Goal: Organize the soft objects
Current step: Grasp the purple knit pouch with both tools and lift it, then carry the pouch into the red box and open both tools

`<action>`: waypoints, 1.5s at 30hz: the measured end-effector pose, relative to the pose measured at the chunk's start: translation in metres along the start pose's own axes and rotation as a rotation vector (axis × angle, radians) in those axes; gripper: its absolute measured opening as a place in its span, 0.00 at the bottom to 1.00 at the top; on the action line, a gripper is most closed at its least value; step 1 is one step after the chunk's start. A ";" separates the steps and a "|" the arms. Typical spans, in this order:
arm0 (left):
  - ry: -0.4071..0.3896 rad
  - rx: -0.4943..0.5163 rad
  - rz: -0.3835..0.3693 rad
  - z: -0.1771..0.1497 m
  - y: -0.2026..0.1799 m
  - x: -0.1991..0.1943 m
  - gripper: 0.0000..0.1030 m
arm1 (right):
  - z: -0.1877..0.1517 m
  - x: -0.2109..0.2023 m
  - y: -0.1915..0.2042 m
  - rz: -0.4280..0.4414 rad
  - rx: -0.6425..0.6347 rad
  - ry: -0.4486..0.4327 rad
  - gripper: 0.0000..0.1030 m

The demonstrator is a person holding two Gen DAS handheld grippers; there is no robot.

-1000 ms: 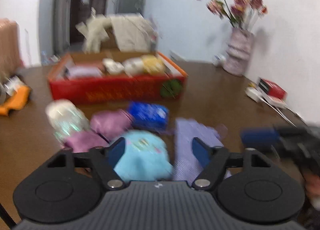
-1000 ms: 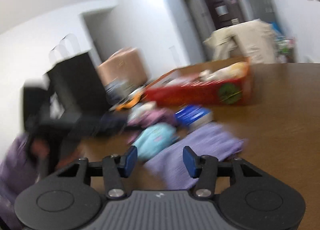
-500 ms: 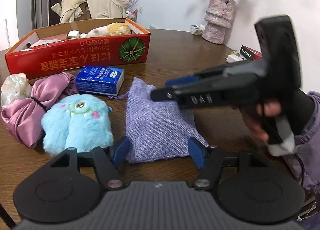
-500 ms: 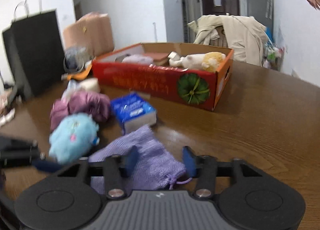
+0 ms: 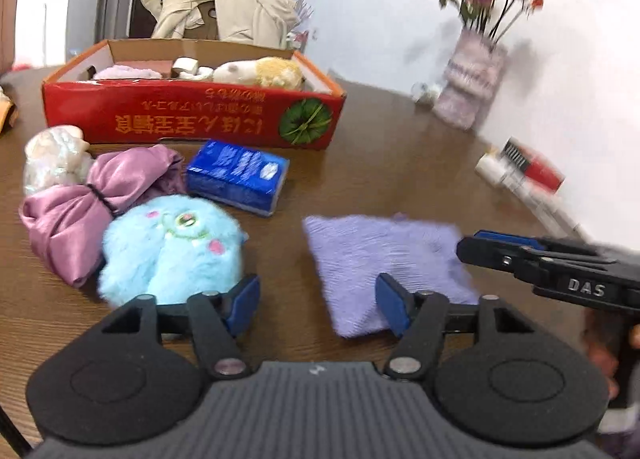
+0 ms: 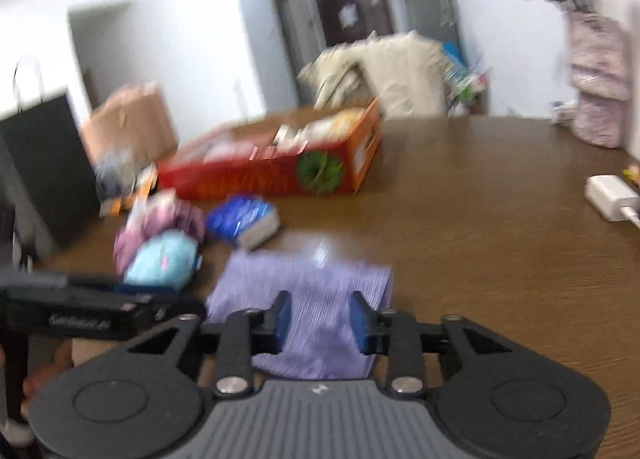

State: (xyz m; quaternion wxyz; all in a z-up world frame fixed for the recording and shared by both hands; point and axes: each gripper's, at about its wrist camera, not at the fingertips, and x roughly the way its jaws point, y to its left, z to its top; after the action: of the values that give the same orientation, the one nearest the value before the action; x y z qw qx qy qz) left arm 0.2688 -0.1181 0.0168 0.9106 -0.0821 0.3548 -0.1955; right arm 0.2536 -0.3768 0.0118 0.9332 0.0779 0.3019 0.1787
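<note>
A lilac woven pouch (image 5: pixel 384 259) (image 6: pixel 304 295) lies flat on the brown table. Left of it sit a fluffy blue plush (image 5: pixel 172 247) (image 6: pixel 162 259), a pink satin bow (image 5: pixel 100 187) and a blue tissue pack (image 5: pixel 238 175). My left gripper (image 5: pixel 317 301) stands open low over the table, its gap between the plush and the pouch, holding nothing. My right gripper (image 6: pixel 320 319) (image 5: pixel 466 245) hovers at the pouch's right edge. Its jaws are opening, with the pouch showing in the gap below them and the pads not pressing it. A red cardboard box (image 5: pixel 192 115) behind holds several soft items.
A vase of flowers (image 5: pixel 472 83) stands at the far right by the wall, with small red and white items (image 5: pixel 524 171) and a white charger (image 6: pixel 608 197) near it. An iridescent bundle (image 5: pixel 52 155) lies far left. A black paper bag (image 6: pixel 36 163) stands beyond the table.
The right gripper, which lay across the pouch, has drawn back to its right edge. The pouch now lies crosswise and further right. My left gripper has shifted toward the gap beside the plush.
</note>
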 end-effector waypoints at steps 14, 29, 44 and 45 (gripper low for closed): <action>0.051 0.032 -0.081 -0.006 -0.014 0.027 0.15 | -0.001 0.055 0.011 -0.144 -0.113 0.089 0.36; -0.202 0.094 -0.094 0.093 -0.005 -0.008 0.07 | 0.090 0.035 0.025 0.047 -0.105 -0.105 0.05; 0.071 0.028 -0.001 0.175 0.065 0.158 0.08 | 0.178 0.219 0.035 -0.148 -0.240 0.113 0.07; 0.062 0.029 -0.006 0.172 0.065 0.160 0.08 | 0.176 0.221 0.034 -0.151 -0.245 0.131 0.09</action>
State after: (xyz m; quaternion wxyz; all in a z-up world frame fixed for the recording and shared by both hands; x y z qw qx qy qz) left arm 0.5125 -0.1232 0.0266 0.8997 -0.0638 0.3797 -0.2057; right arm 0.5145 -0.2674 0.0438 0.9248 -0.0712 0.3430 0.1482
